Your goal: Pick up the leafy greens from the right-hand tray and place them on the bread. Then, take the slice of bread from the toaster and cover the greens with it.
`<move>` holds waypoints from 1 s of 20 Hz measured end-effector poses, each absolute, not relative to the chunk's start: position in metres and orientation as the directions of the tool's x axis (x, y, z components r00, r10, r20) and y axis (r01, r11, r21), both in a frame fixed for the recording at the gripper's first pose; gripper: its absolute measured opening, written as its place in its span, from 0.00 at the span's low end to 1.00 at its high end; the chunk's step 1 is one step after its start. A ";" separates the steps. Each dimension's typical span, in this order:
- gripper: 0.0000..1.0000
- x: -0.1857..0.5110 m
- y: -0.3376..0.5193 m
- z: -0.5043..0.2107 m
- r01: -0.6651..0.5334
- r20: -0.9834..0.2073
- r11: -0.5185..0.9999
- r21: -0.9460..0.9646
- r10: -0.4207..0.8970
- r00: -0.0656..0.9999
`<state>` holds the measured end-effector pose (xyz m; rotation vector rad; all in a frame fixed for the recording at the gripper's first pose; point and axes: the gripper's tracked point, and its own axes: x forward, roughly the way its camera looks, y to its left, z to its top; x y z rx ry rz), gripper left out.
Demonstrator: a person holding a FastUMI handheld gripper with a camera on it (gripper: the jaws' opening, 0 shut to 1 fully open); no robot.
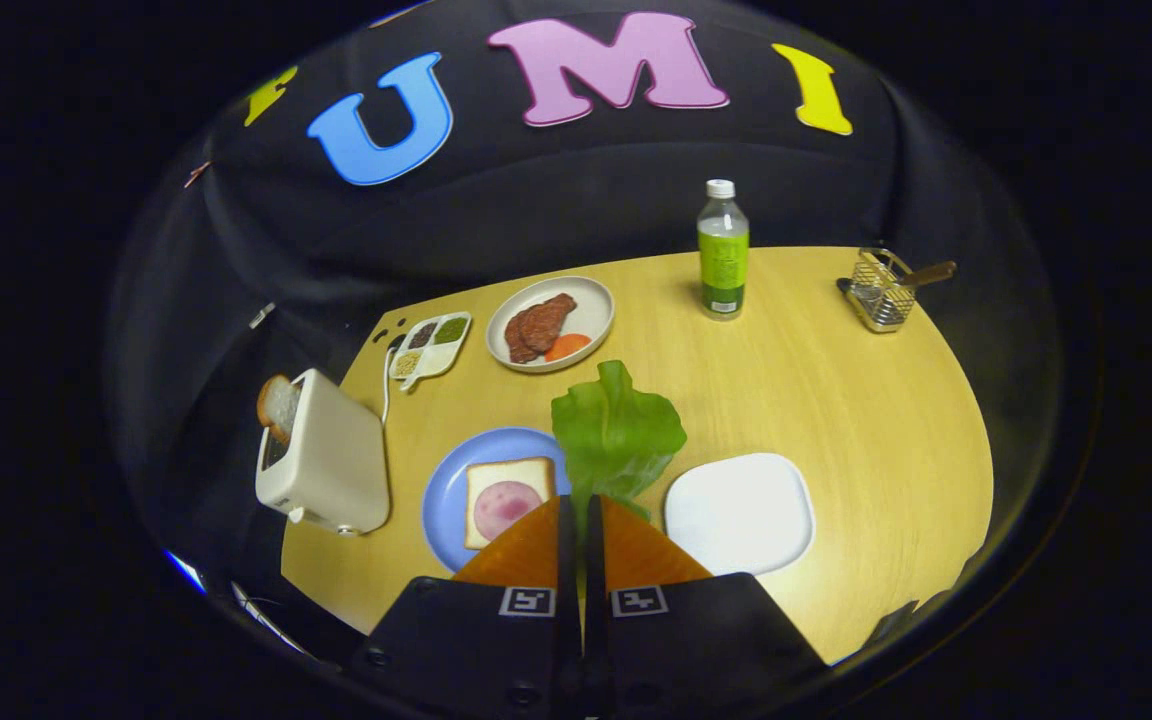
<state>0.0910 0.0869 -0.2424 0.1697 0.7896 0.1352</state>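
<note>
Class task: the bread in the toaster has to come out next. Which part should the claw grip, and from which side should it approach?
Grip the top edge of the bread, the part standing out of the toaster. Come down from above, one finger on each flat face, since the slot hides the rest. For now the claw is shut on the greens, which must first go on the plate's slice.

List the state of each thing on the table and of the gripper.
gripper: shut on leafy greens
leafy greens: lifted above table
white tray: bare
bread on blue plate: uncovered, ham on top
toaster: slice sticking up
bottle: upright, capped
</note>
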 end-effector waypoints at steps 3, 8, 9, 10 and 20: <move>0.06 0.093 0.125 -0.258 -0.109 -0.719 0.970 0.216 0.233 0.655; 0.06 0.095 0.164 -0.288 -0.167 -0.758 0.962 0.214 0.271 0.593; 0.06 0.095 0.168 -0.293 -0.175 -0.768 0.962 0.208 0.272 0.580; 0.06 0.094 0.173 -0.297 -0.182 -0.776 0.961 0.208 0.275 0.567; 0.33 0.108 0.177 -0.321 -0.159 -0.816 0.977 0.145 0.209 0.538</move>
